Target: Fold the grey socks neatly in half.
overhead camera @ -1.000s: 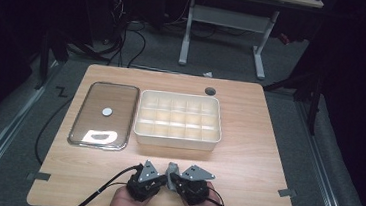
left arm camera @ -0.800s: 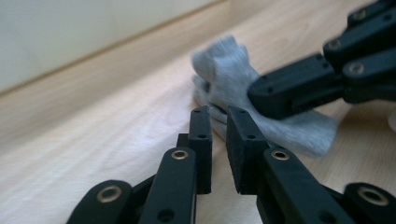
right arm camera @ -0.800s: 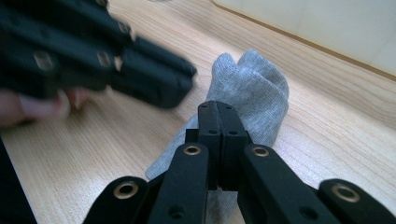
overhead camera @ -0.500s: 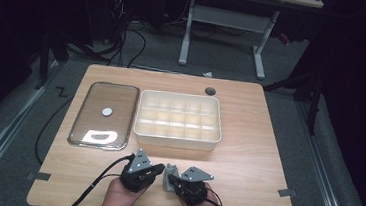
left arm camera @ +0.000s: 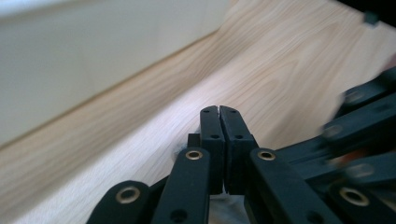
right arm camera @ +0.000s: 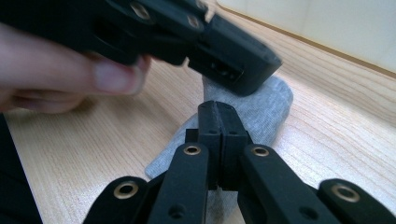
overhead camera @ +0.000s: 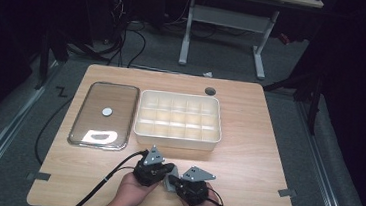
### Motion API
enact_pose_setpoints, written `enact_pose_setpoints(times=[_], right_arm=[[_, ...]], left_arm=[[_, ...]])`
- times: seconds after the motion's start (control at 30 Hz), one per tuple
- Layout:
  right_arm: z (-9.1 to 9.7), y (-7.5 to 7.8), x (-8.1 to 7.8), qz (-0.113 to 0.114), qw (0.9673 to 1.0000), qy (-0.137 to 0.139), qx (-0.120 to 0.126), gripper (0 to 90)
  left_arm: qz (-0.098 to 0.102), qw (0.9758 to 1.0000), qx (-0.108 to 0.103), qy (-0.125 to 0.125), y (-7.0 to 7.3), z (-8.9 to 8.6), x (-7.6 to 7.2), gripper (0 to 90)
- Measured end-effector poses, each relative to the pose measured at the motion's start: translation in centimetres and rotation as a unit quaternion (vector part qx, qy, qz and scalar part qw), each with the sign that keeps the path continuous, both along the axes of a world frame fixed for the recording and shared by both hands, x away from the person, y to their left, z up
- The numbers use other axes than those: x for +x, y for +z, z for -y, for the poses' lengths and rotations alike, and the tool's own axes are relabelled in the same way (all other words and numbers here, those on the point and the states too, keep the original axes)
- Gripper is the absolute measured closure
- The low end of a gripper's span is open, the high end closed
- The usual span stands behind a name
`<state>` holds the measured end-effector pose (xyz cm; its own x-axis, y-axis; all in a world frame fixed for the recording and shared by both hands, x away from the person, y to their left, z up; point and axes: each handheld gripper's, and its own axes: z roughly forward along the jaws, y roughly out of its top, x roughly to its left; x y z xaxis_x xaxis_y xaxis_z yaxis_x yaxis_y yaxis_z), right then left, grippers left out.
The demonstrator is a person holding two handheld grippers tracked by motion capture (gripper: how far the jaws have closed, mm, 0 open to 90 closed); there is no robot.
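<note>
High cam overhead, wide; claw cams low, close; share table (overhead camera: 257, 154).

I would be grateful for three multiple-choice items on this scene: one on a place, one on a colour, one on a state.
1. Where does the glass lid lie relative to the white divided box?
A. At its left on the table
B. Inside it
C. On top of it

2. What colour is the sock under the grippers?
A. Red
B. Grey
C. Yellow

3. How do the right gripper's jaws stand?
A. Wide open
B. Shut, pressed together over the sock
C. Clamped on the lid

Answers:
1. A, since the high view shows the lid flat on the table at the box's left.
2. B, since the right gripper view shows grey knit cloth.
3. B, since that view shows the two black jaws meeting with no gap, the sock beneath them.
</note>
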<state>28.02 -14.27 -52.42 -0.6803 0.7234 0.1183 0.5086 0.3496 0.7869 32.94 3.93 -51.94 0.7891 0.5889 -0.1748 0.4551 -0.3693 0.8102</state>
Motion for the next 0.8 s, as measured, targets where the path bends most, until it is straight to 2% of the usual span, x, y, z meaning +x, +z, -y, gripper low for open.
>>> enact_pose_setpoints(times=[0.23, 0.4, 0.47, 0.53, 0.63, 0.8], right_arm=[[0.3, 0.2, 0.1, -0.006, 0.9999, 0.000, 0.011, 90.0], [0.3, 1.8, -1.6, 0.019, 0.9994, 0.021, 0.019, 90.0], [0.0, 1.6, -2.0, 0.017, 0.9995, 0.027, 0.002, 88.8], [-0.1, 0.8, -2.1, 0.000, 0.9996, 0.028, -0.011, 89.1], [0.1, 0.3, -1.9, -0.017, 0.9995, 0.027, -0.004, 90.0], [0.0, -0.1, -1.8, -0.021, 0.9991, 0.036, -0.006, 90.0]], left_arm=[[0.013, 0.9998, 0.005, 0.012, -0.4, 0.0, -0.1, 90.0], [0.015, 0.9997, 0.000, 0.018, -0.6, -0.2, 0.1, 90.0], [0.017, 0.9997, -0.004, 0.016, -0.7, -0.2, 0.1, 90.0], [0.020, 0.9997, -0.003, 0.014, -0.8, -0.2, 0.0, 90.0], [0.026, 0.9996, -0.001, 0.014, -0.8, -0.2, -0.1, 90.0], [0.033, 0.9993, -0.001, 0.016, -1.2, -0.3, -0.2, 90.0]])
